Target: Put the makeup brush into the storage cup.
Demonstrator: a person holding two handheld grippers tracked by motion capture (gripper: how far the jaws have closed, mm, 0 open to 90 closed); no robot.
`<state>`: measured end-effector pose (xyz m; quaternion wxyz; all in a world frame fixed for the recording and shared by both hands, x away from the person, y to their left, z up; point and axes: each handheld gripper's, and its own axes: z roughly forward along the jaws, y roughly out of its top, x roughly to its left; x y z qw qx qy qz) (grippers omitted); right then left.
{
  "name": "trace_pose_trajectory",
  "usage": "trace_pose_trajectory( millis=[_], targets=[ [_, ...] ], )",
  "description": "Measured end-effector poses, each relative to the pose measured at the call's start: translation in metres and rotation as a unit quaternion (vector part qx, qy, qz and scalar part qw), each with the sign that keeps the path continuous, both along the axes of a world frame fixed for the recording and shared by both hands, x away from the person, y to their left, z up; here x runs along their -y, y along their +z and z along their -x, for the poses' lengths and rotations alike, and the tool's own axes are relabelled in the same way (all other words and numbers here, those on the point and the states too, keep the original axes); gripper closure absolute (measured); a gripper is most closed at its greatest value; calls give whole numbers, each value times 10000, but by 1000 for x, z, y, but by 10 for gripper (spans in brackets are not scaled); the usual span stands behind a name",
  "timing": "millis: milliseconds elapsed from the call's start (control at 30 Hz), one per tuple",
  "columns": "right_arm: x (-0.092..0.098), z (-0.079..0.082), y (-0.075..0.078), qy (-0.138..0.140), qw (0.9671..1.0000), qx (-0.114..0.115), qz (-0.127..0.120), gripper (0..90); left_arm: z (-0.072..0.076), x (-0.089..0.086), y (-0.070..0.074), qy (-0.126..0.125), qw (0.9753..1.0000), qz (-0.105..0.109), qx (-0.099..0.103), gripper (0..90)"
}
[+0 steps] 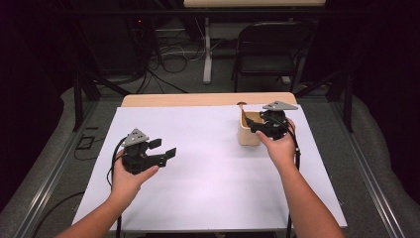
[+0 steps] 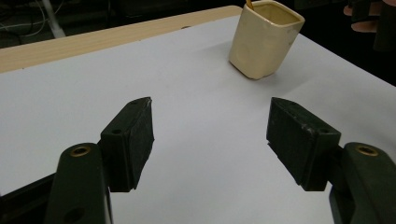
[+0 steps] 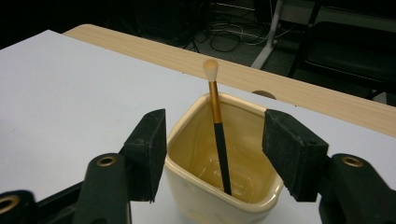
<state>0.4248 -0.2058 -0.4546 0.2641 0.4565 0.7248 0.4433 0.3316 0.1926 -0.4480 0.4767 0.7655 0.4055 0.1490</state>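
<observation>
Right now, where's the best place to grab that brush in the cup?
Probably grip the brush on its gold section just below the pale tip, coming from above. It leans upright inside the cup, with that end clear of the rim, while the black handle sits down inside. The right gripper hangs open beside the cup.

A pale wooden tabletop (image 1: 148,100) carries a large white sheet (image 1: 208,168) that covers nearly all of it, leaving a bare wood strip along the far edge. On the sheet stands a cream square cup (image 3: 219,186), directly between the right gripper's fingers (image 3: 289,149) and well beyond the left gripper's fingers (image 2: 133,135).
</observation>
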Motion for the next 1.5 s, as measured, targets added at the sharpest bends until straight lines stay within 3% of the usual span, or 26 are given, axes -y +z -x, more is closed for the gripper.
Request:
trace_pose_trajectory(
  millis=[200, 700, 867, 1067, 1133, 1200, 1267, 1500],
  targets=[
    [-2, 1, 1, 72, 10000, -18, -19, 359, 0, -1, 0, -2, 10000, -11, -8, 321],
    [-9, 9, 7, 392, 9991, -176, -45, 408, 1, -4, 2, 26, 10000, -13, -35, 323],
    [-15, 11, 8, 617, 9980, -89, -70, 423, 1, -5, 2, 24, 10000, -16, -28, 323],
    [-18, 14, 11, 695, 9976, -12, -12, 416, 2, -6, 2, 29, 10000, -33, -40, 323],
    [-18, 16, 11, 601, 9980, -115, 150, 393, 2, -7, 2, 34, 10000, -20, -37, 324],
    [-18, 17, 12, 581, 9979, -278, 115, 356, 2, -8, 2, 31, 10000, -26, -30, 323],
    [-17, 19, 13, 599, 9978, -214, 165, 315, 2, -10, 2, 36, 10000, -25, -32, 323],
    [-13, 25, 17, 621, 9978, -207, -59, 222, 4, -15, 2, 29, 10000, -48, -43, 322]
  ],
)
